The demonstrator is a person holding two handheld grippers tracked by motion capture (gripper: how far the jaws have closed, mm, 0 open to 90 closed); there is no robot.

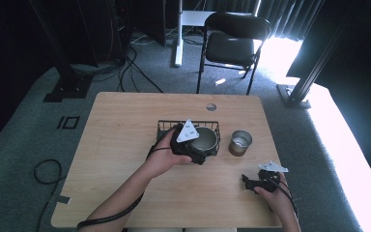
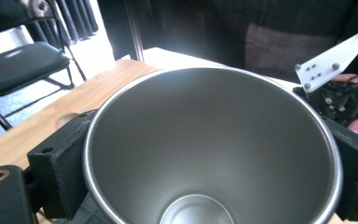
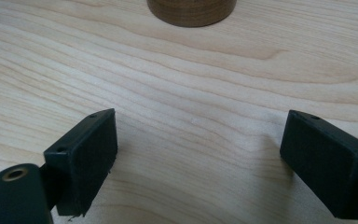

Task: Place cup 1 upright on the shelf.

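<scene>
My left gripper (image 1: 200,147) is shut on a steel cup (image 1: 205,139) at the front right part of a black wire basket (image 1: 166,126). In the left gripper view the cup's open mouth (image 2: 214,154) faces the camera, empty, with a black jaw pressed on each side of it. A second steel cup (image 1: 240,143) stands upright on the table just right of the basket. My right gripper (image 1: 251,182) lies low near the table's front right, open, with nothing between its fingers (image 3: 86,158). The second cup's base (image 3: 191,10) sits ahead of it.
The wooden table (image 1: 125,145) has a round cable hole (image 1: 211,107) behind the basket. A black folding chair (image 1: 232,46) stands beyond the far edge. The right gripper's white plate (image 2: 335,56) and a hand appear beyond the held cup.
</scene>
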